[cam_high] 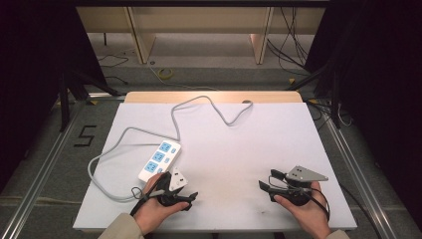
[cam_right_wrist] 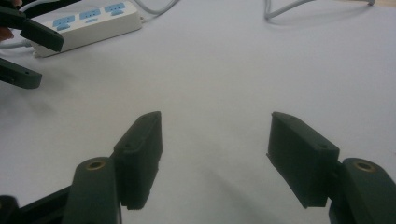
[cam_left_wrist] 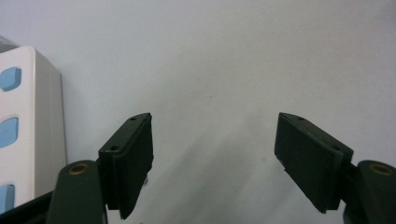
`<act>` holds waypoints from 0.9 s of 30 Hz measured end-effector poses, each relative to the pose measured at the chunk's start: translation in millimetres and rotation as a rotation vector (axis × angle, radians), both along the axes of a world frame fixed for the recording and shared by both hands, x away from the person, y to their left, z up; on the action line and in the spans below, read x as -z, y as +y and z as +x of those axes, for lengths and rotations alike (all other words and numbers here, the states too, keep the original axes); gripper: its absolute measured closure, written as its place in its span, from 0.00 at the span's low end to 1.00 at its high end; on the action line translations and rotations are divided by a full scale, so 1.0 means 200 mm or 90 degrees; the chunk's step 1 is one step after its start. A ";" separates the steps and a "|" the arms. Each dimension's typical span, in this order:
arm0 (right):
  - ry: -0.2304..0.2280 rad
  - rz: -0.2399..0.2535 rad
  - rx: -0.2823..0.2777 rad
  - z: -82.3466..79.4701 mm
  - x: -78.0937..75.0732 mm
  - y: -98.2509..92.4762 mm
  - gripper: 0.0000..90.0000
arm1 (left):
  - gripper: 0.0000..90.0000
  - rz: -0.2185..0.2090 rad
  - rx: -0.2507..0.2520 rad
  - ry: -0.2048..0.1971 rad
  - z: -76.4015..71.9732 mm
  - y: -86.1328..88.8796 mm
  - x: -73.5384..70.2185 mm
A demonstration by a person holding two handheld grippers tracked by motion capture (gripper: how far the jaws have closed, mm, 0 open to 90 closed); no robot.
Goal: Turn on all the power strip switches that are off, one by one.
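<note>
White plastic power strip with three blue socket faces (cam_high: 159, 160) lies at the table's left, angled, near end just beside the left gripper (cam_high: 191, 199); its grey cable (cam_high: 174, 119) loops off the left edge and snakes to the far side of the white tabletop (cam_high: 239, 164). Left gripper's jaws are spread wide, nothing between them; in the left gripper view the strip's edge (cam_left_wrist: 28, 121) sits off to the side, not in line with the jaws. Right gripper (cam_high: 266, 183) well apart at right, jaws also released and empty, pointing across the bare table toward the strip (cam_right_wrist: 86, 23). Likely step: reach for the strip. To do well: turn the left gripper toward the strip, straddle its narrow width squarely near the end, avoid the cable, close firmly.
</note>
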State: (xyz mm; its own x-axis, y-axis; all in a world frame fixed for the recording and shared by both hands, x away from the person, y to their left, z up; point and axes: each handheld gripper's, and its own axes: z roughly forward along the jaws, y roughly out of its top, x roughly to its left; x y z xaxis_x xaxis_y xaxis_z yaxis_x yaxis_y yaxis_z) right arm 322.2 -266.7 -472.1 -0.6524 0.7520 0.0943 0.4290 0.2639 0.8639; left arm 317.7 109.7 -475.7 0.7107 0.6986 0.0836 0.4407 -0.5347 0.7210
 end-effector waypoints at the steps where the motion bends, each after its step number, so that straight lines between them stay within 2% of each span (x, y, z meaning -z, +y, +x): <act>1: 0.002 0.000 0.001 0.00 0.00 0.00 0.40 | 0.34 0.000 -0.006 -0.002 0.00 0.01 0.00; 6: 0.005 0.000 -0.001 0.00 0.00 0.00 0.41 | 0.43 0.004 -0.020 -0.003 0.00 0.02 -0.02; 10: 0.002 0.000 -0.004 0.00 0.00 0.01 0.41 | 0.65 0.016 -0.035 0.001 0.00 0.04 -0.05; 11: 0.001 0.001 -0.004 -0.01 0.00 0.01 0.41 | 0.65 0.023 -0.036 0.002 0.00 0.05 -0.05; 12: 0.001 0.002 -0.003 -0.01 0.00 0.01 0.41 | 0.79 0.027 -0.036 0.001 0.00 0.06 -0.06; 13: 0.002 0.001 -0.004 0.00 0.00 0.01 0.41 | 0.83 0.034 -0.041 0.004 0.00 0.07 -0.06; 17: 0.003 -0.001 -0.002 0.00 0.00 0.00 0.41 | 0.97 0.033 -0.053 0.009 0.01 0.09 -0.07; 27: 0.002 -0.007 -0.006 -0.01 0.00 0.02 0.41 | 1.00 0.028 -0.077 0.025 0.03 0.13 -0.11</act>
State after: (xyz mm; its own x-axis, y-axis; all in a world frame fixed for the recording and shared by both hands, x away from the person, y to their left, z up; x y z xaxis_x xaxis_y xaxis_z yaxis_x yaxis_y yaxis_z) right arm 320.2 -263.4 -471.4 -0.6594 0.7466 0.0883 0.4292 0.2774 0.8596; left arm 323.1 136.4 -454.0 0.6247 0.7757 0.0897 0.5316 -0.5066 0.6788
